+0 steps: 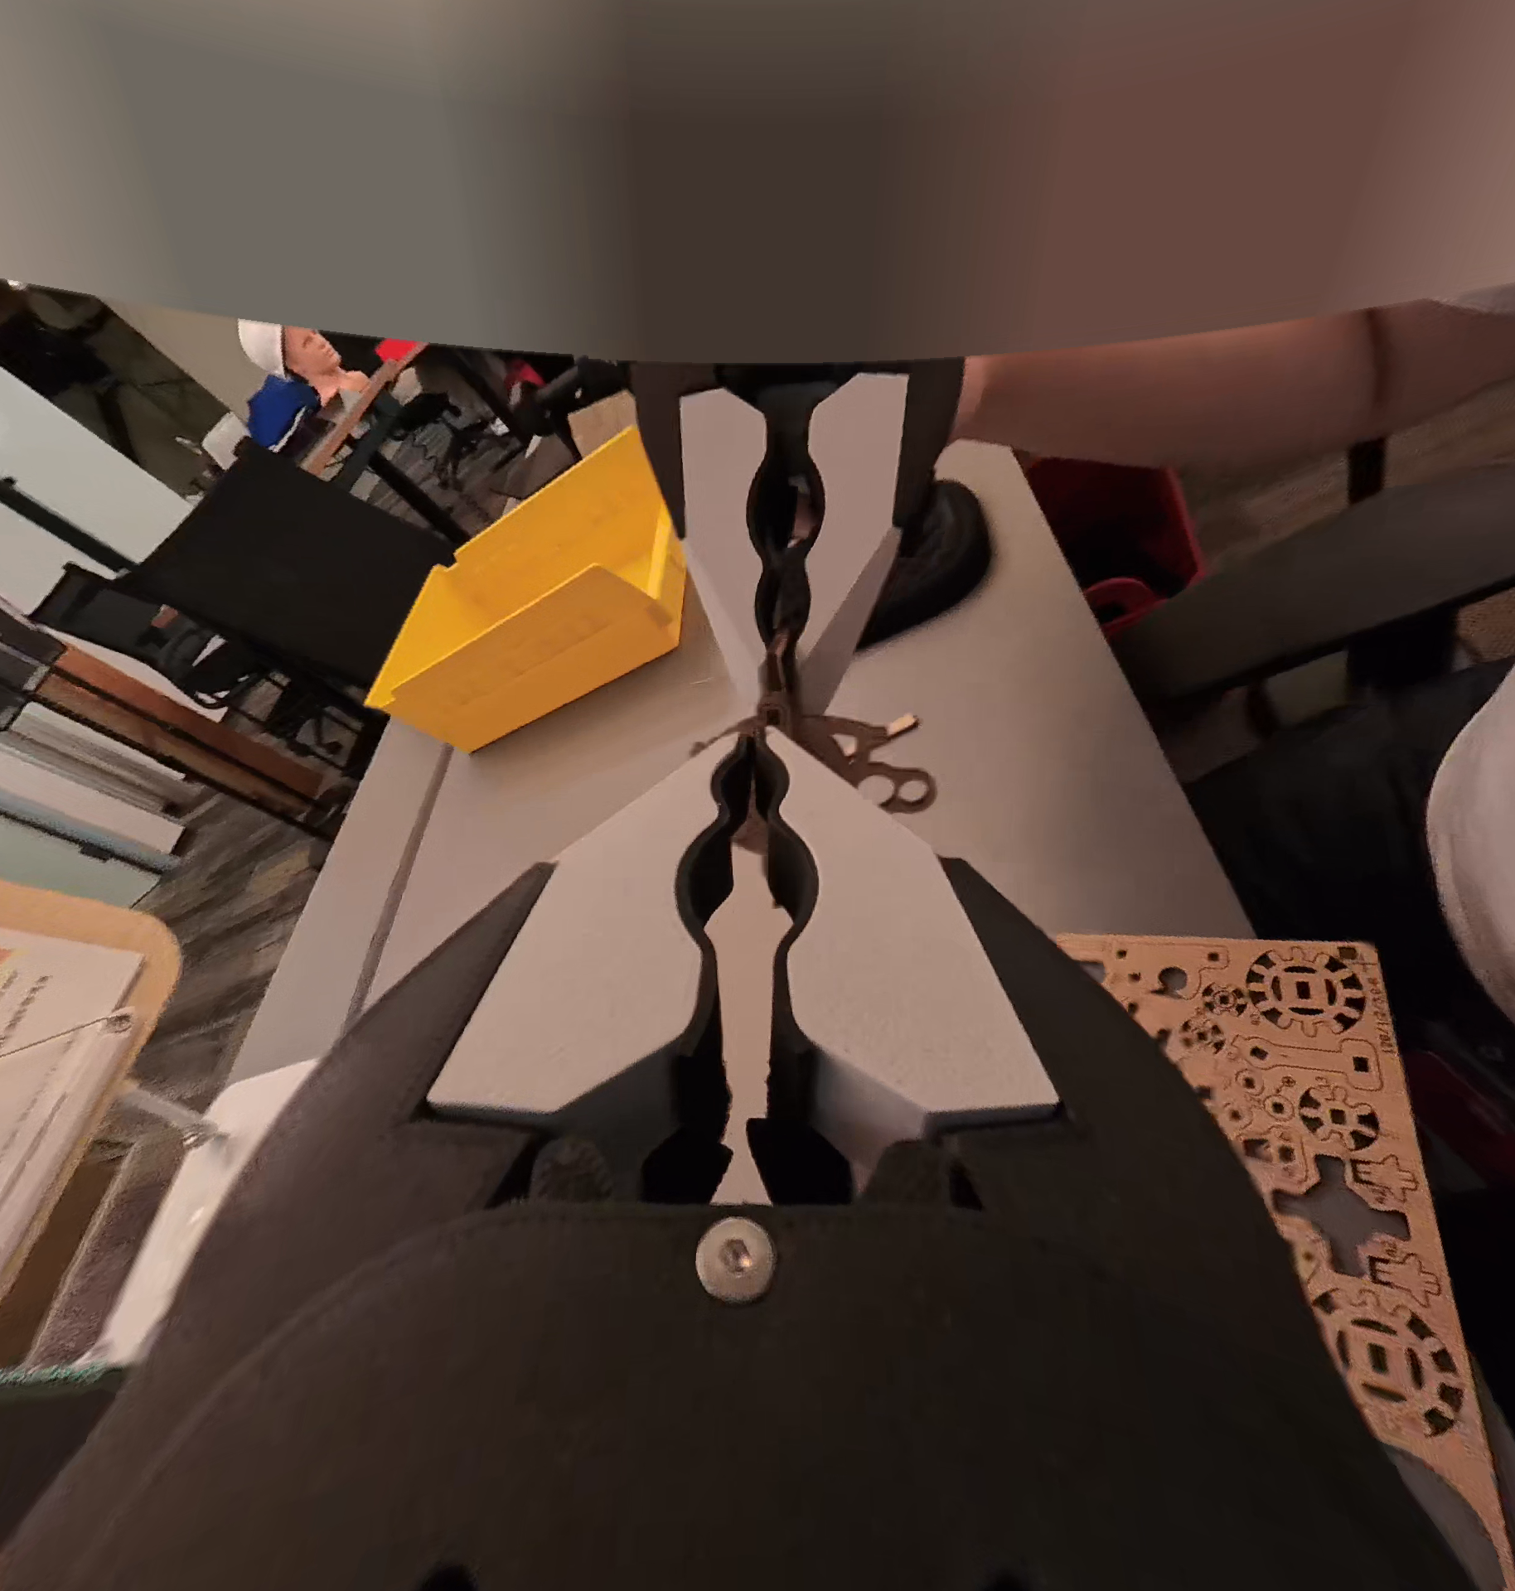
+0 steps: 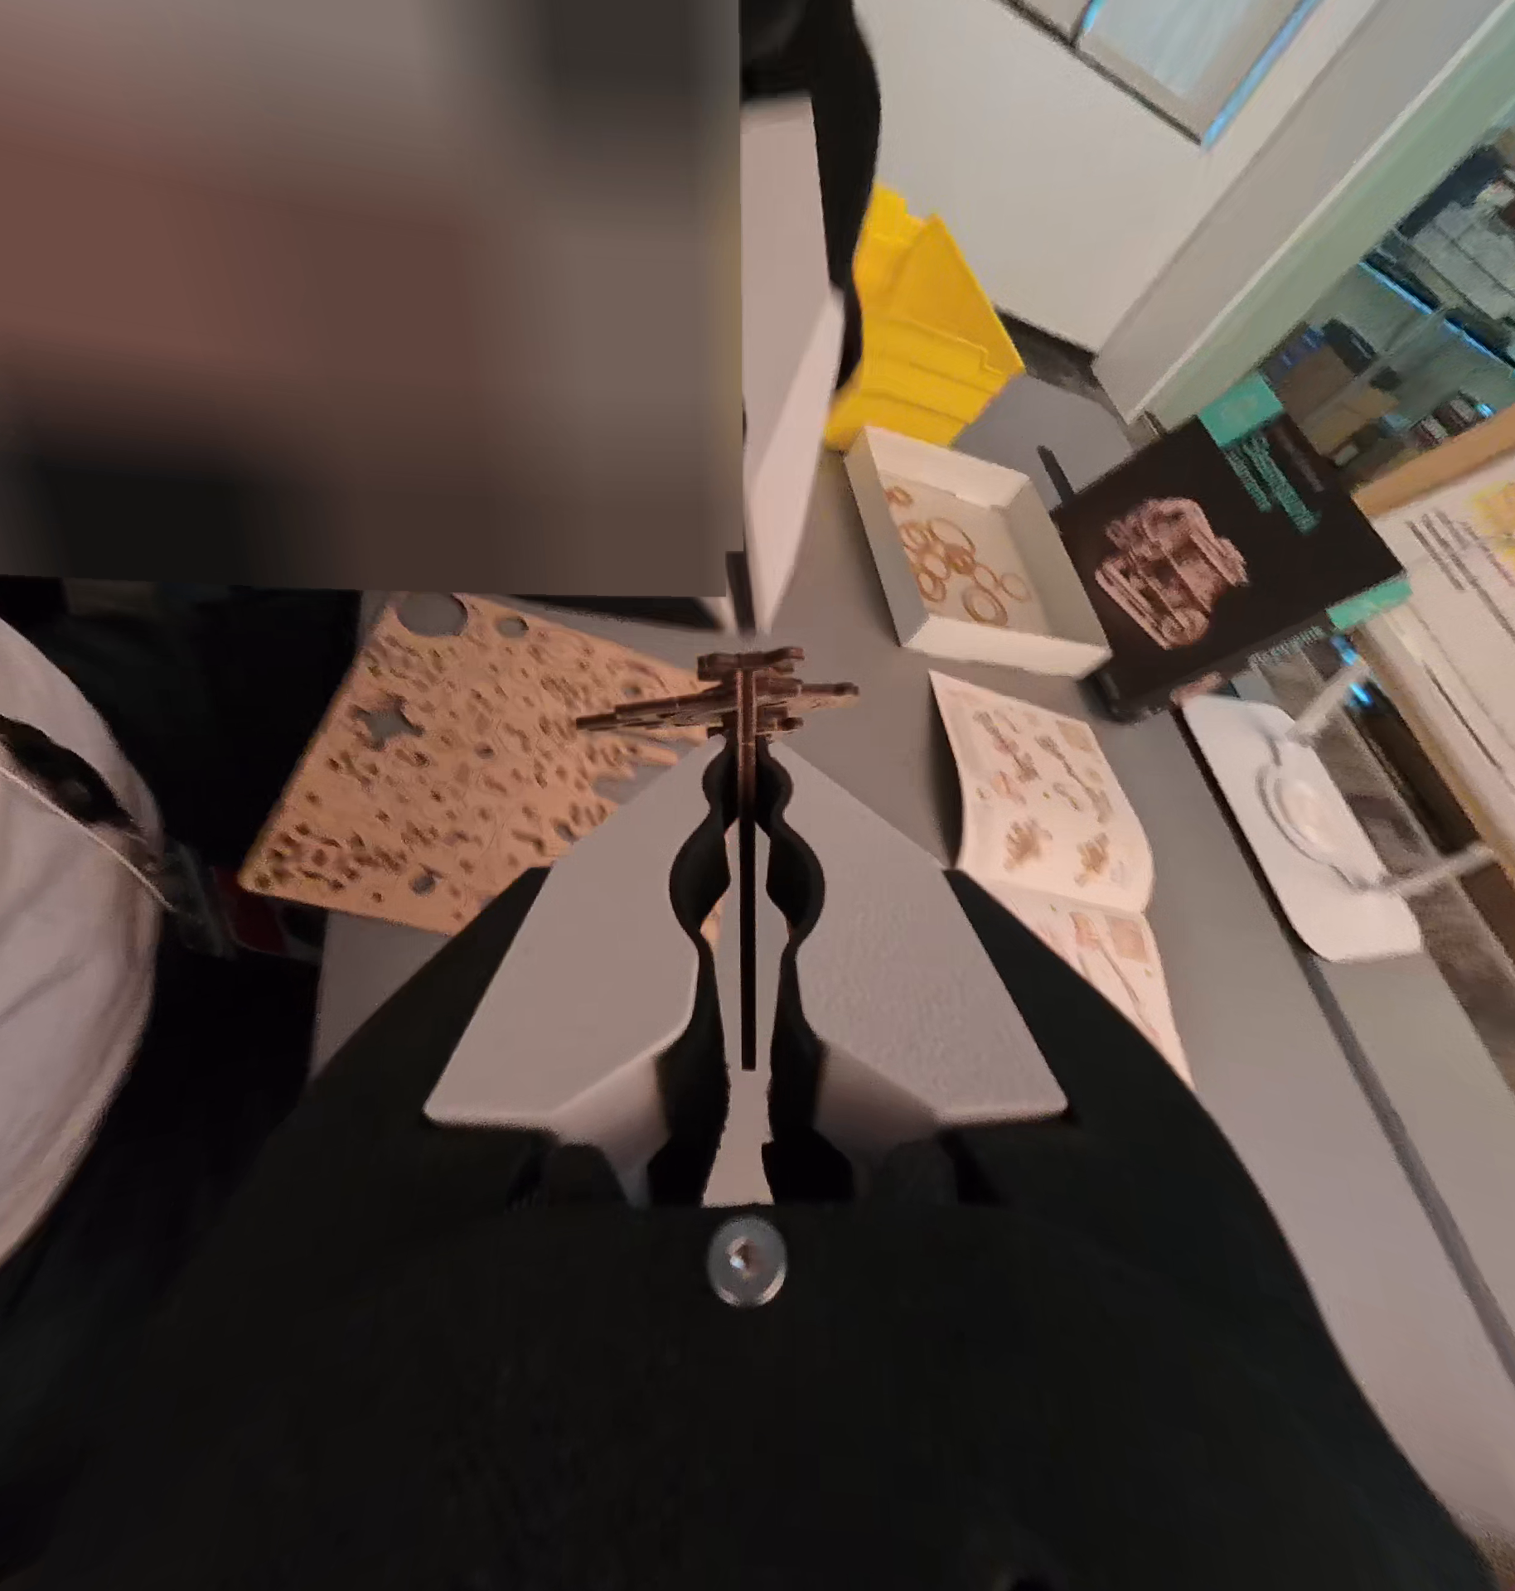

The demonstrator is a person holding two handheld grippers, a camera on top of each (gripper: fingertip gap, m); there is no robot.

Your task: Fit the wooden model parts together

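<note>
My right gripper (image 2: 741,740) is shut on a thin flat wooden part (image 2: 745,869), seen edge-on between its pads. Small dark wooden pieces (image 2: 737,693) cross that part at the tips, forming a small assembly. In the left wrist view my left gripper (image 1: 756,751) is shut at its tips on a thin wooden part (image 1: 750,779) and meets the assembly (image 1: 862,762) tip to tip with the right gripper (image 1: 776,680), which comes in from the top. The left gripper's white finger (image 2: 788,482) shows above the assembly in the right wrist view. Both hold the parts above the grey table (image 1: 1038,732).
A yellow bin (image 1: 547,603) stands on the far left of the table. A laser-cut wooden sheet (image 1: 1305,1119) lies near the person's body. A white tray of wooden rings (image 2: 969,551), a black box (image 2: 1210,551) and an open instruction booklet (image 2: 1055,801) lie to the right. An arm (image 1: 1167,387) reaches in. Both grippers' tips are close together, under 4 cm apart.
</note>
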